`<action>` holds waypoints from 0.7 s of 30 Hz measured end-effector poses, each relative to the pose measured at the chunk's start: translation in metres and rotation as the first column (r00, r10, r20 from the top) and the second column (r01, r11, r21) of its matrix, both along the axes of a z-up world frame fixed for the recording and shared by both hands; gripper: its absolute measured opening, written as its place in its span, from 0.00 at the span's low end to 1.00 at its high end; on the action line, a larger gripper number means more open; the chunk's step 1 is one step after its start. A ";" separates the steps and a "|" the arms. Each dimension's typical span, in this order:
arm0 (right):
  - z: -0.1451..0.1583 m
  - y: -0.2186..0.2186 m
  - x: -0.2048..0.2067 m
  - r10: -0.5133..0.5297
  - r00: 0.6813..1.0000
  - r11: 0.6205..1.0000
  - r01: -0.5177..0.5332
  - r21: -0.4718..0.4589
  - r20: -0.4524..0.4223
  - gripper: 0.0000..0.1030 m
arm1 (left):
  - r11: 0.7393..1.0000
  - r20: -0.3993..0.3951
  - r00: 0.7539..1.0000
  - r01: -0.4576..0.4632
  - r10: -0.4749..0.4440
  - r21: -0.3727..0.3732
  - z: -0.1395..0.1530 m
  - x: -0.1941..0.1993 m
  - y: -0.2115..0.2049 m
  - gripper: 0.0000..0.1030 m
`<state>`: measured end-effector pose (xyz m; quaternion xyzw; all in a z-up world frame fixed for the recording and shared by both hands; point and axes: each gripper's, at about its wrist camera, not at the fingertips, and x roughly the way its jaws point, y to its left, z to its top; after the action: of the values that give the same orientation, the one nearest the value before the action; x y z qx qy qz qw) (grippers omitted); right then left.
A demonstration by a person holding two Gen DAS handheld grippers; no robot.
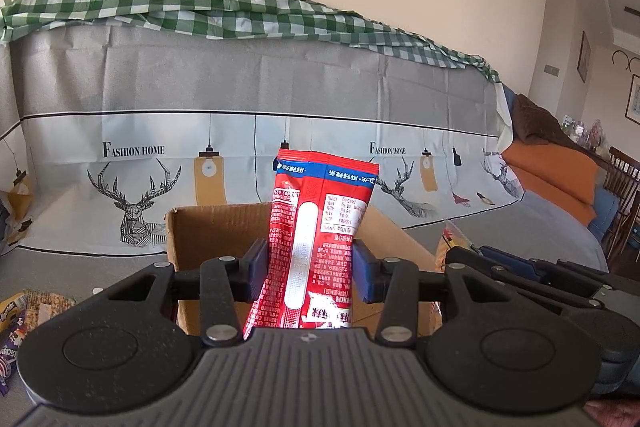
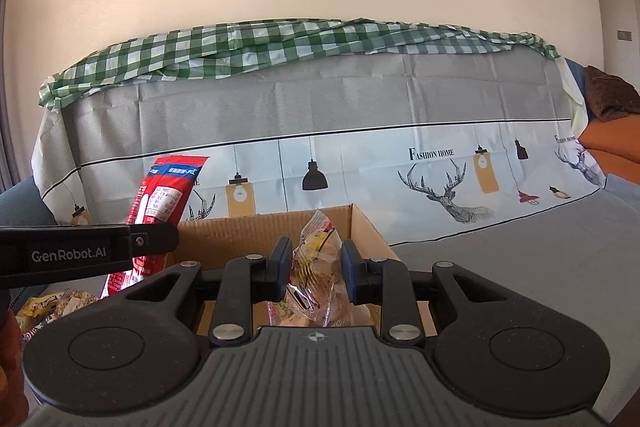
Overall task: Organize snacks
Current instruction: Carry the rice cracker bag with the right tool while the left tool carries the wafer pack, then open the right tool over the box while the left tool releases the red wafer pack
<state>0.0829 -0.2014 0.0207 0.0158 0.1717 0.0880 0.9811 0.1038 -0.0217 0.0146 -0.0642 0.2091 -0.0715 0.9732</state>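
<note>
Sofa-side cardboard box (image 1: pixel 208 227); both tongs (image 1: pixel 310 267) (image 2: pixel 314 267) grip snack packets.

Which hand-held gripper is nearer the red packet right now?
Left. The left hand-held gripper holds the red packet upright between its pads, over the cardboard box. The right hand-held gripper is beside it, clamped on a clear snack bag.

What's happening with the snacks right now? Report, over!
Left gripper shut on red packet. Right gripper shut on clear snack bag. Both over cardboard box. Nothing in the way.
</note>
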 end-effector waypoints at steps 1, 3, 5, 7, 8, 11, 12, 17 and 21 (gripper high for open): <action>0.000 0.001 0.000 0.000 1.000 1.000 0.000 0.000 0.000 0.27 | 1.000 -0.003 1.000 -0.001 0.001 -0.003 -0.001 0.001 0.000 0.47; 0.000 0.003 -0.001 0.006 1.000 1.000 -0.006 -0.004 0.003 0.27 | 1.000 -0.007 1.000 -0.003 0.003 -0.009 -0.001 0.002 0.001 0.47; 0.000 0.004 -0.001 0.010 1.000 1.000 -0.010 -0.007 0.001 0.27 | 1.000 -0.009 1.000 -0.004 0.004 -0.011 -0.001 0.002 0.002 0.47; -0.001 0.005 -0.001 0.013 1.000 1.000 -0.013 -0.008 0.000 0.27 | 1.000 -0.010 1.000 -0.006 0.006 -0.012 0.000 0.001 0.003 0.47; 0.000 0.005 -0.001 0.014 1.000 1.000 -0.014 -0.010 0.001 0.27 | 1.000 -0.011 1.000 -0.006 0.006 -0.013 0.000 0.002 0.003 0.47; -0.001 0.005 -0.001 0.014 1.000 1.000 -0.014 -0.011 0.000 0.27 | 1.000 -0.012 1.000 -0.007 0.007 -0.016 0.001 0.002 0.003 0.47; -0.001 0.005 -0.001 0.013 1.000 1.000 -0.013 -0.011 0.001 0.27 | 1.000 -0.012 1.000 -0.008 0.008 -0.017 0.001 0.002 0.002 0.47; -0.001 0.005 -0.002 0.019 1.000 1.000 -0.019 -0.016 0.003 0.27 | 1.000 -0.011 1.000 -0.009 0.008 -0.016 0.001 0.002 0.002 0.47; -0.001 0.003 -0.001 0.024 1.000 1.000 -0.023 -0.018 0.005 0.27 | 1.000 -0.011 1.000 -0.012 0.011 -0.019 0.001 0.001 0.002 0.47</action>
<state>0.0816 -0.1984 0.0201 0.0047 0.1700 0.0980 0.9805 0.1047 -0.0198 0.0156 -0.0749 0.2133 -0.0675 0.9718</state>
